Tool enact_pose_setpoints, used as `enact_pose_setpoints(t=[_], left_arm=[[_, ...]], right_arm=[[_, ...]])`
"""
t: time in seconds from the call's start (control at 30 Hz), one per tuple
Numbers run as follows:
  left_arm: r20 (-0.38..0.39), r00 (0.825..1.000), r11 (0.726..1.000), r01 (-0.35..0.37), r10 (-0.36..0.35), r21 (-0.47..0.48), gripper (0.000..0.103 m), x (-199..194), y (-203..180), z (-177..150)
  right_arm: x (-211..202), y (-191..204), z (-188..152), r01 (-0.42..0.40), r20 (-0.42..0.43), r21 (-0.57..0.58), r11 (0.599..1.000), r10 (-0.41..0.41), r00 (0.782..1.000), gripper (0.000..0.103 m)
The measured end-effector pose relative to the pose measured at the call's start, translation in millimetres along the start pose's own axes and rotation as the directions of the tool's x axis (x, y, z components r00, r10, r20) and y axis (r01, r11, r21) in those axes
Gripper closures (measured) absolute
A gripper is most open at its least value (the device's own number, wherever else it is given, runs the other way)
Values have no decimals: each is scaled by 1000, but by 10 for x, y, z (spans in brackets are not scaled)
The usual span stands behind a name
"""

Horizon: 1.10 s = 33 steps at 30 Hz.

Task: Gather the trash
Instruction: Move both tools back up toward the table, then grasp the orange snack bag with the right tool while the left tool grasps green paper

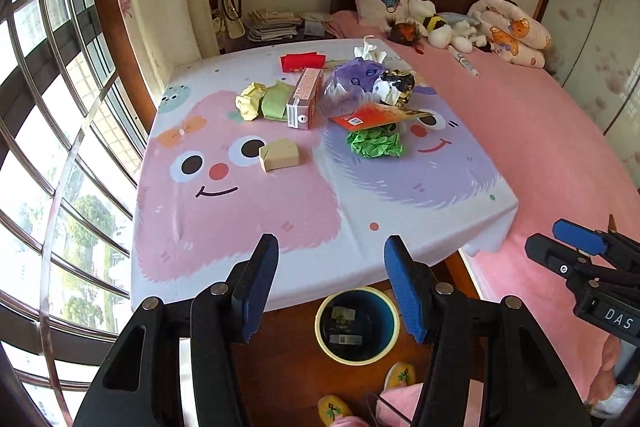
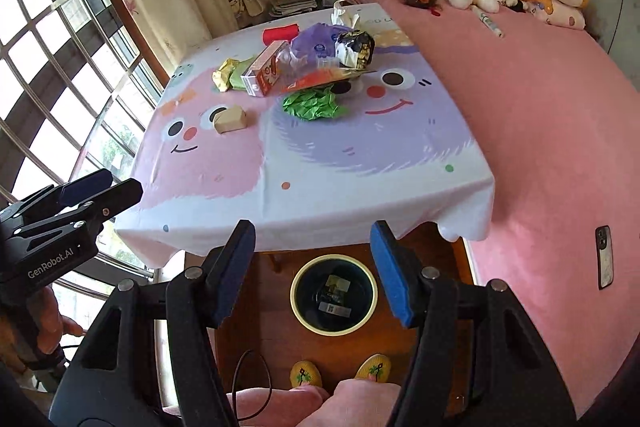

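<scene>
Hovering with fingers spread and empty, left gripper [image 1: 331, 283] and right gripper [image 2: 312, 273] above the floor bin [image 2: 333, 294], trash pile [image 1: 352, 95] well ahead on the table's cartoon cloth [image 1: 240, 227]

Bright daylight comes in through the big window [image 1: 60, 131] on the left, and the glass looks washed out white. The table cloth [image 1: 248, 219] is evenly lit with soft shadows. Straight lines bend near the edges. The corners are dark.
</scene>
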<state>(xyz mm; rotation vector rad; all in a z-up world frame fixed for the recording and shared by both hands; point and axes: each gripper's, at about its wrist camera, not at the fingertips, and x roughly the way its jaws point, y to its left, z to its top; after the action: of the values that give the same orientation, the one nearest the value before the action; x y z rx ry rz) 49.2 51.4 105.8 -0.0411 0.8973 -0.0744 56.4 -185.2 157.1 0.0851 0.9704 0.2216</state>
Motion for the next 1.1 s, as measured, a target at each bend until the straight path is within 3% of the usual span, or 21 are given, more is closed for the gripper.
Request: enact_pose_setpoints(t=[0.23, 0.43, 0.63, 0.77, 0.97, 1.07, 1.1], left_arm=[[-70, 998, 996, -1, -5, -86, 47, 624, 18, 409], [-103, 993, 985, -75, 59, -155, 47, 1351, -152, 933], [-176, 979, 961, -144, 104, -237, 47, 2045, -379, 1477], [-203, 968, 943, -199, 147, -267, 47, 2406, -503, 1695], [-255, 953, 931, -235, 165, -278, 47, 2814, -547, 1784], [-286, 940, 925, -266, 186, -272, 47, 2969, -528, 1769], [-296, 937, 921, -271, 186, -278, 47, 3024, -516, 1767]], right_arm=[[372, -436, 502, -52, -20, 45, 998, 53, 998, 46], [1065, -863, 1216, -123, -67, -2, 992, 123, 990, 46], [2068, -1247, 2084, -230, -225, -13, 973, 221, 949, 46], [2807, -1416, 2495, -306, -352, 13, 952, 290, 890, 46], [3823, -1452, 2614, -402, -545, 128, 907, 403, 735, 46], [4133, -1445, 2627, -442, -579, 192, 876, 465, 670, 46], [4207, -1434, 2625, -451, -585, 201, 869, 476, 657, 46]])
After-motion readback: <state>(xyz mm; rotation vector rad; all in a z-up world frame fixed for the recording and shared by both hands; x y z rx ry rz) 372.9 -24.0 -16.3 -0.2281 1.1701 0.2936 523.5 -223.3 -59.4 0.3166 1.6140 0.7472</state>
